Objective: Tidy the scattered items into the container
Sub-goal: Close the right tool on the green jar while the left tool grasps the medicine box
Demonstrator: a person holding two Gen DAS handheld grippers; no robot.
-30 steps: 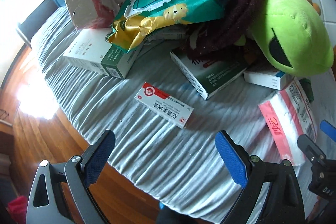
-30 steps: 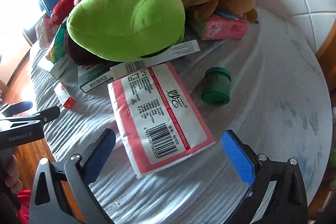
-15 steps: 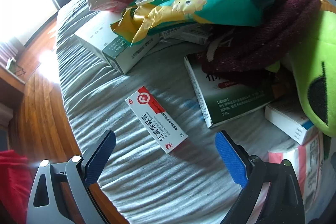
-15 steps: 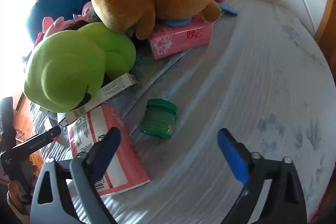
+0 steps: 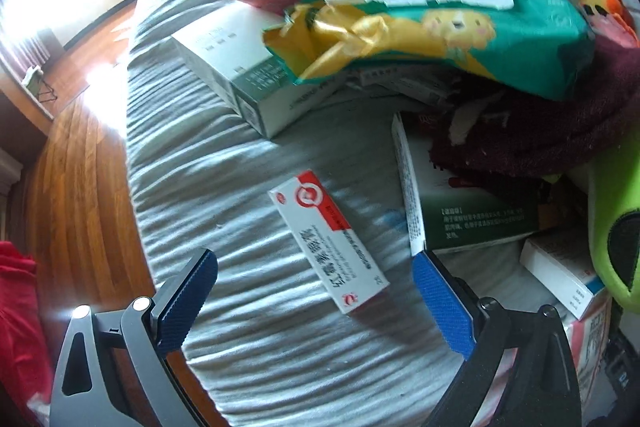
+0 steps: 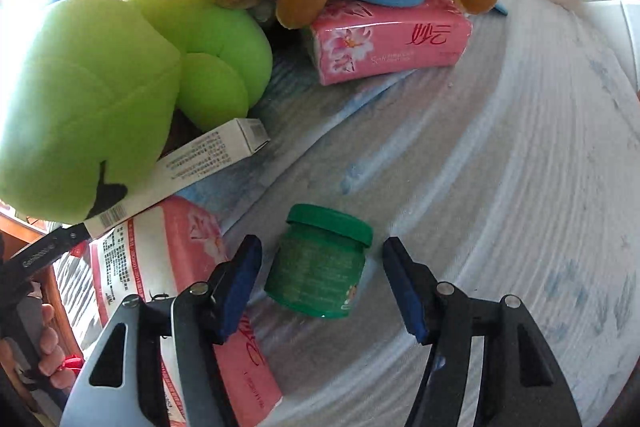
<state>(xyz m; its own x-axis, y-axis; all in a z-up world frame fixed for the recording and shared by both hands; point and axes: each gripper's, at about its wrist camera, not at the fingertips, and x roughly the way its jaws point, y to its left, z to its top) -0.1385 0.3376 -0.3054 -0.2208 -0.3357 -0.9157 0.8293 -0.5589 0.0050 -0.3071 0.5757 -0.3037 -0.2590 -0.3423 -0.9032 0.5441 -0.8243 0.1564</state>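
Your right tool (image 6: 322,281) is wide open around the green jar (image 6: 320,263) — a pad on each side, neither touching. The jar lies tipped on the bed (image 6: 500,187), just beside the pink pack (image 6: 180,267). You're at the grasp step: close on the jar's body, not the lid. Beyond the jar, away from the pack, the bed lies bare; lift that way. Your left tool (image 5: 316,303) is wide too, holding nothing, framing the red-and-white box (image 5: 328,247), which sits near the bed's edge — go gently. The container isn't clearly in view.
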